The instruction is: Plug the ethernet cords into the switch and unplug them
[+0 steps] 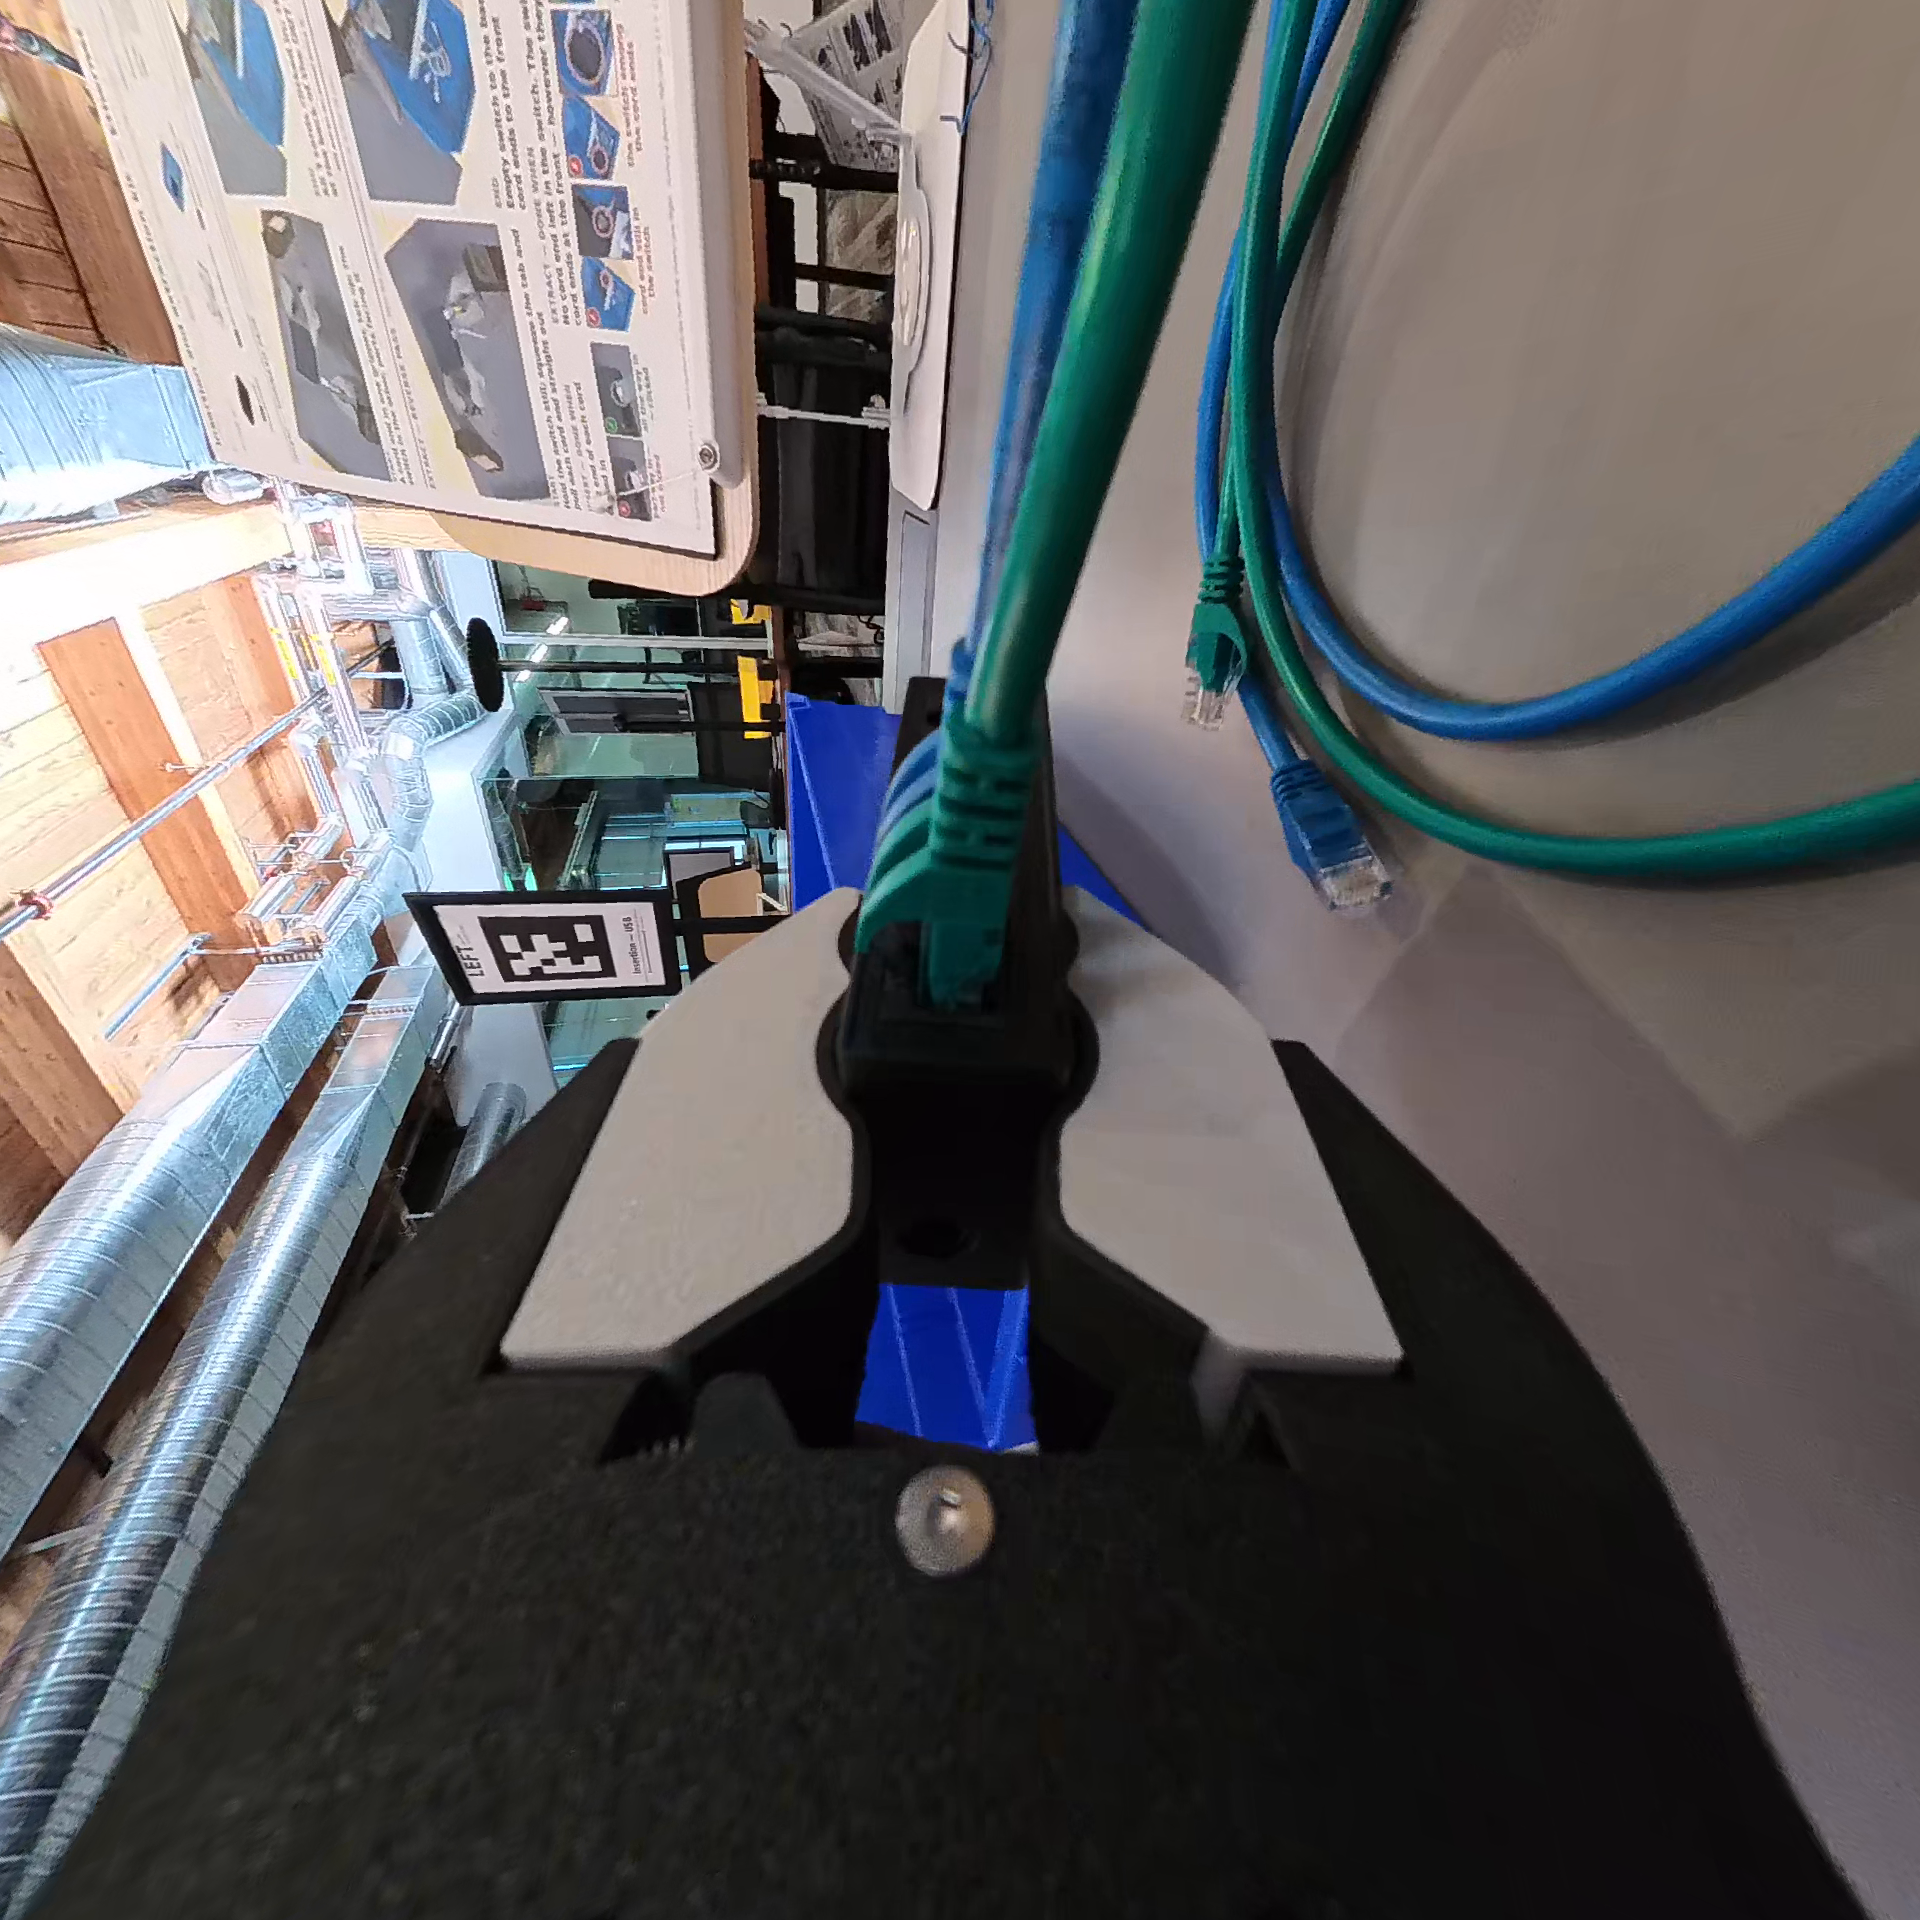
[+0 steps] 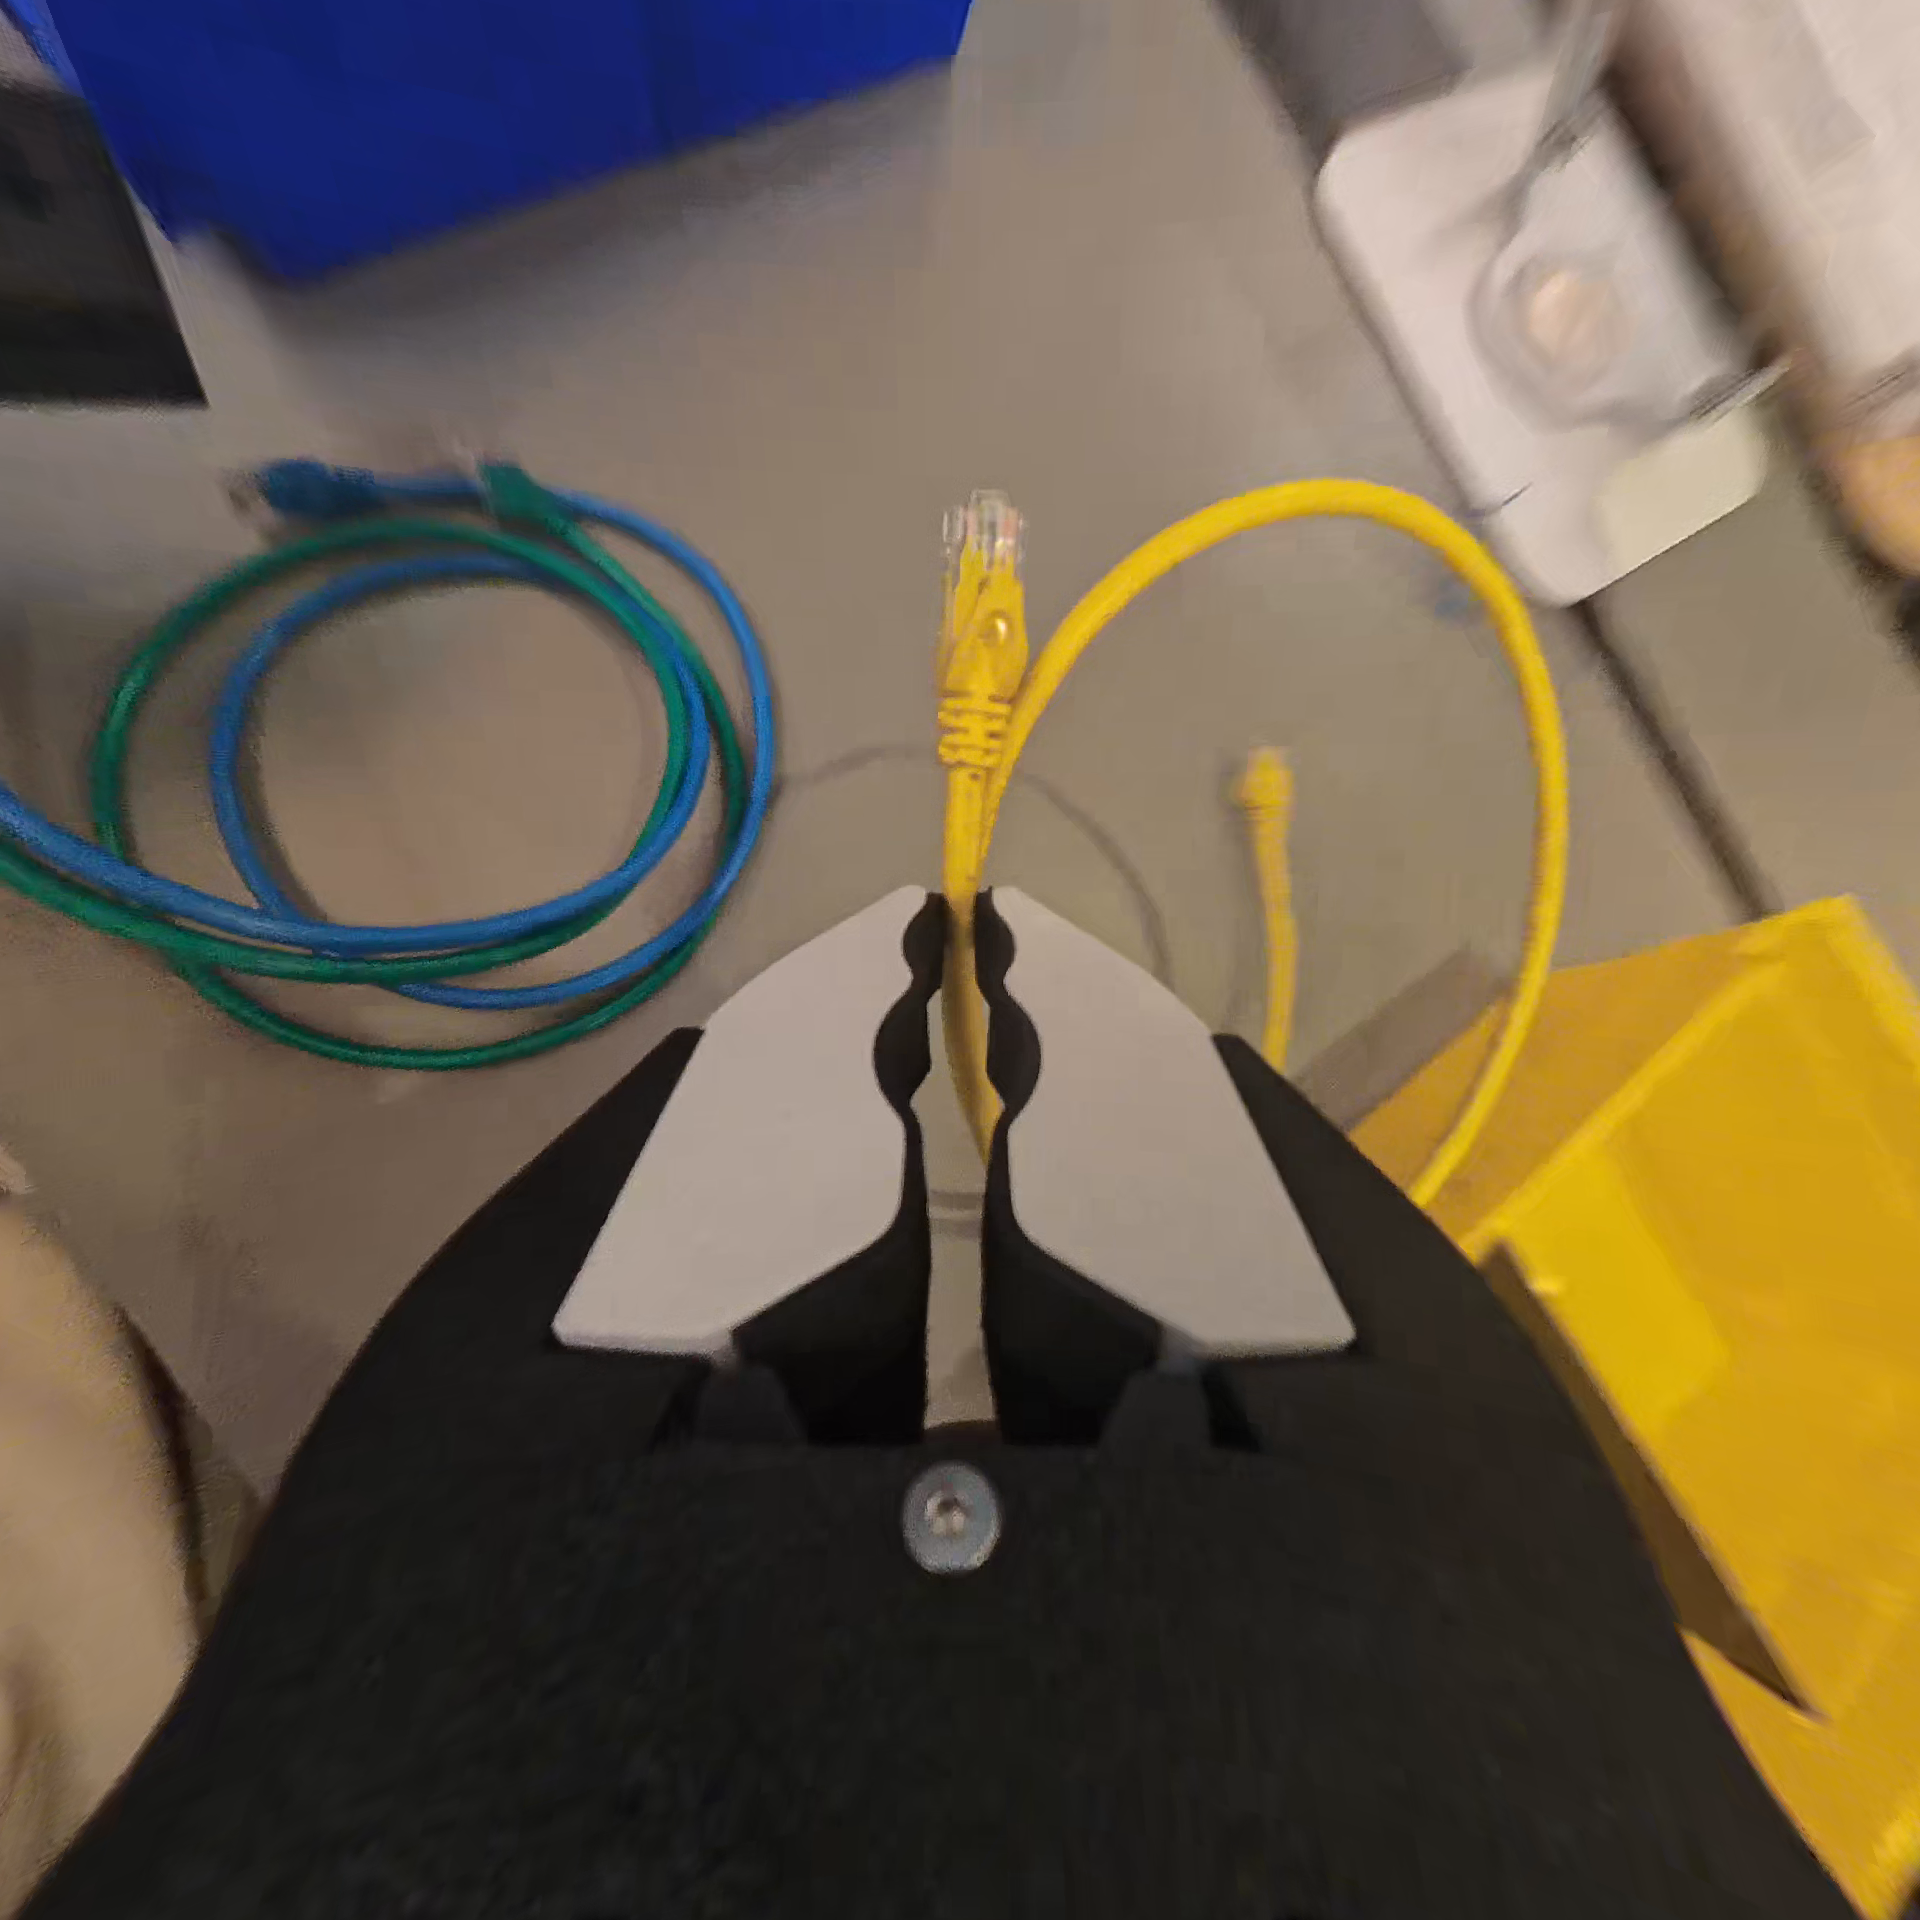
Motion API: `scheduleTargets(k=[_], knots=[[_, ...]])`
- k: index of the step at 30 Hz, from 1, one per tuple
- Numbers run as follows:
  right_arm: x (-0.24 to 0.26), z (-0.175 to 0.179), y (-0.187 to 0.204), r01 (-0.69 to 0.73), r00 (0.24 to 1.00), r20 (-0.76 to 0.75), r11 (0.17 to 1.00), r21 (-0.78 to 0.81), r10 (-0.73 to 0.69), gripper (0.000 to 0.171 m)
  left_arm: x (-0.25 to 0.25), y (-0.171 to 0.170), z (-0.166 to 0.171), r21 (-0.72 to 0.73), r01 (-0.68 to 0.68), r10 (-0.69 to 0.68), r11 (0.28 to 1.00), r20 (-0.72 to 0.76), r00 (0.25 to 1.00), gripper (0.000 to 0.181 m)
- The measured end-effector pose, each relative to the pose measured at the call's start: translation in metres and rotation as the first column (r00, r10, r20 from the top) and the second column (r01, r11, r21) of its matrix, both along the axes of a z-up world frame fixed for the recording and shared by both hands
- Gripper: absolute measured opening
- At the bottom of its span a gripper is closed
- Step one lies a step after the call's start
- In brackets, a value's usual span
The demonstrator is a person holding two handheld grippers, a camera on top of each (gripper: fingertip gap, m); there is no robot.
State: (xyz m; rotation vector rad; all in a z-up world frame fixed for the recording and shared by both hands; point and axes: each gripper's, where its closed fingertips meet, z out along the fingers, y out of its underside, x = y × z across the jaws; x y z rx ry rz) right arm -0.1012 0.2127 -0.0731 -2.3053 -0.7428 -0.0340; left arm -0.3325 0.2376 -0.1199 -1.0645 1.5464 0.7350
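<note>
In the left wrist view my left gripper (image 1: 961,997) is shut on the black switch (image 1: 961,1081), held on edge. A green cord (image 1: 961,883) and a blue cord (image 1: 904,795) are plugged into it. Their loose ends, a green plug (image 1: 1214,665) and a blue plug (image 1: 1335,847), lie on the grey table (image 1: 1621,1039). In the right wrist view my right gripper (image 2: 961,914) is shut on a yellow cord (image 2: 971,810) just behind its plug (image 2: 982,582), which points away above the table. The cord's other end (image 2: 1265,790) hangs loose.
Blue and green cable coils (image 2: 447,769) lie on the table at left. A blue bin (image 2: 499,114) stands at the back, a yellow box (image 2: 1704,1299) at right, a white device (image 2: 1538,322) at top right. An instruction board (image 1: 436,249) and a tag sign (image 1: 551,951) stand beyond.
</note>
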Motion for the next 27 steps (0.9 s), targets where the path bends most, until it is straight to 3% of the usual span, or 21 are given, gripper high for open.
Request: scheduleTargets(k=[7,11,14,22,27], knots=[[0.056,0.134,0.0,0.082,0.99,0.092,0.958,0.276,-0.111,0.006,0.001,-0.002,-0.001,-0.003,0.006,-0.006,1.0,0.0,1.0,0.03],[0.089,0.172,-0.013,0.145,0.986,0.036,0.933,0.329,-0.166,0.006,0.001,-0.002,-0.001,-0.008,0.004,-0.004,1.0,-0.001,1.0,0.03],[0.105,0.177,-0.029,0.192,0.98,-0.013,0.922,0.337,-0.199,0.006,0.001,-0.001,-0.002,-0.015,0.003,-0.003,1.0,0.001,1.0,0.03],[0.129,0.14,-0.08,0.276,0.961,-0.051,0.921,0.273,-0.273,0.006,0.004,-0.003,-0.007,-0.027,0.012,-0.012,1.0,-0.009,1.0,0.03],[0.137,0.105,-0.1,0.25,0.968,-0.044,0.96,0.126,-0.246,0.006,0.007,-0.004,-0.01,-0.033,0.021,-0.022,0.999,-0.015,1.0,0.03]])
